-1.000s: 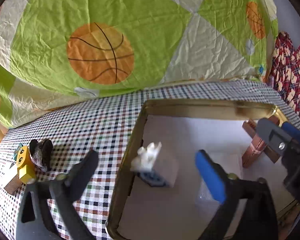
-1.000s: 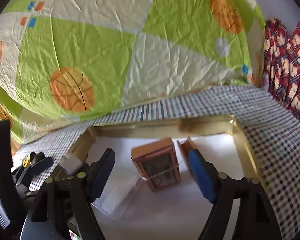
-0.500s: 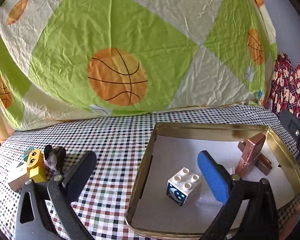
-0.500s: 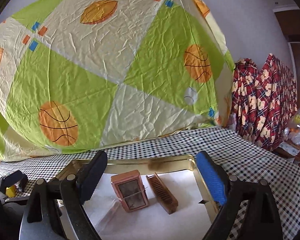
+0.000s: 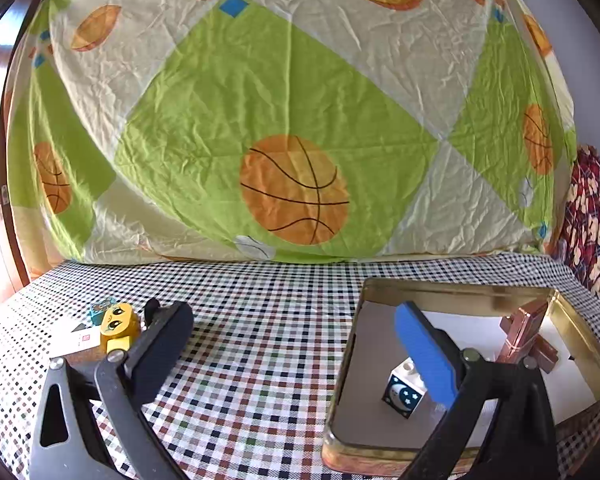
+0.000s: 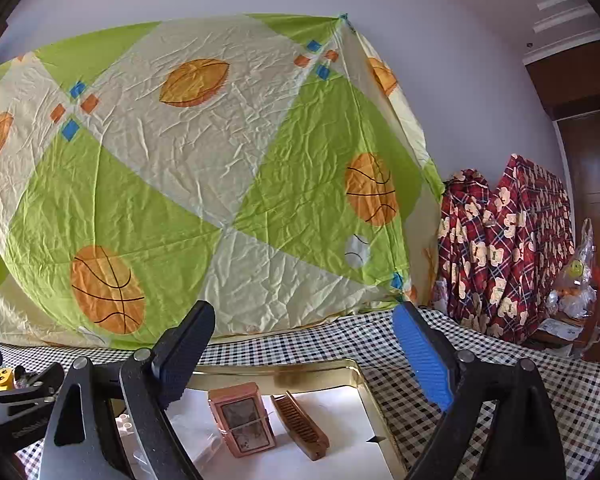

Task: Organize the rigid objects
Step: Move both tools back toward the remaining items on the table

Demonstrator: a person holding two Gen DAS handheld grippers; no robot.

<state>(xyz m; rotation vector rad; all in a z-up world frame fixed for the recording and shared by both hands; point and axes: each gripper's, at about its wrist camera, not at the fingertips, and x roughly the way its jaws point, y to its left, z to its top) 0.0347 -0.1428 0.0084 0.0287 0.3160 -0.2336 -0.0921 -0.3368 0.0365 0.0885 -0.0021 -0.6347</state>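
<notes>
left gripper [image 5: 296,344] jaws spread wide, gripping nothing; right gripper [image 6: 304,354] likewise wide and bare. white moon block [image 5: 405,391] sits inside the gold tin [image 5: 452,295] at 4 o'clock, copper box [image 6: 242,419] and comb [image 6: 299,425] beyond. yellow figure [image 5: 118,327] on the checked cloth [image 5: 260,320] at 9 o'clock.
</notes>
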